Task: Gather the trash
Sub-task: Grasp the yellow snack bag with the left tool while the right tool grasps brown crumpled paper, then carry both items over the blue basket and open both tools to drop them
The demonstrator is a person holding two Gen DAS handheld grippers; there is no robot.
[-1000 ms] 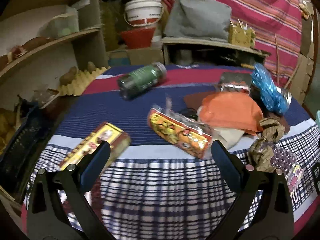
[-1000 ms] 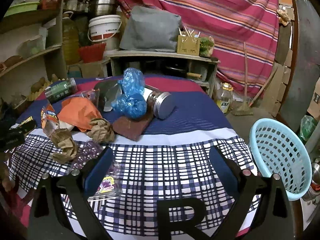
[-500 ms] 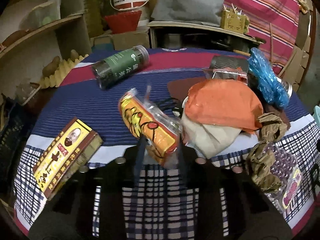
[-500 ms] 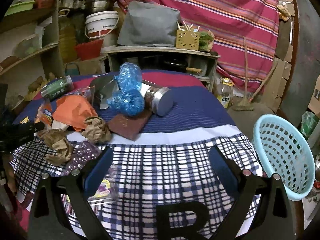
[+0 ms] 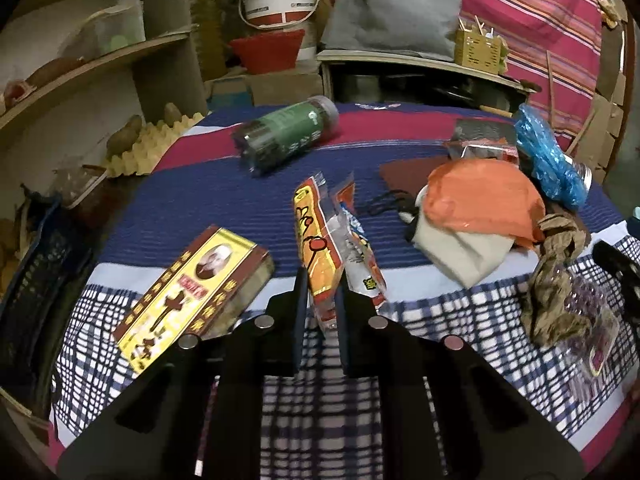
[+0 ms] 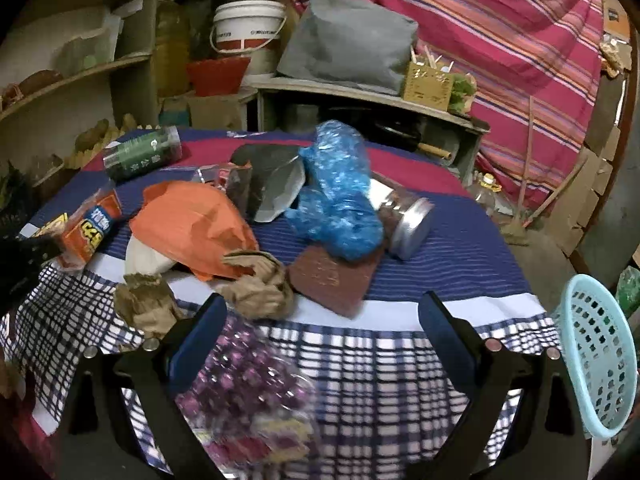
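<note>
My left gripper (image 5: pixel 322 284) is shut on an orange and yellow snack wrapper (image 5: pixel 320 240) and holds it tilted up off the cloth; the wrapper also shows in the right wrist view (image 6: pixel 90 230). My right gripper (image 6: pixel 320 316) is open and empty, low over the checked cloth, with a purple blister pack (image 6: pixel 244 392) under its left finger (image 6: pixel 196 336) and crumpled brown paper (image 6: pixel 256 284) just ahead. An orange bag (image 6: pixel 192 228), a blue plastic bag (image 6: pixel 340 200) and a light blue basket (image 6: pixel 600 360) off the table's right edge are in view.
A yellow box (image 5: pixel 192 292) lies left of my left gripper. A green jar (image 5: pixel 288 132) lies at the back. A metal-lidded jar (image 6: pixel 404 220), a brown card (image 6: pixel 332 280) and a grey pouch (image 6: pixel 272 184) sit mid-table. Shelves stand left.
My left gripper closed on the snack wrapper and lifted it upright. My right gripper moved forward and lower toward the brown paper and purple pack.
</note>
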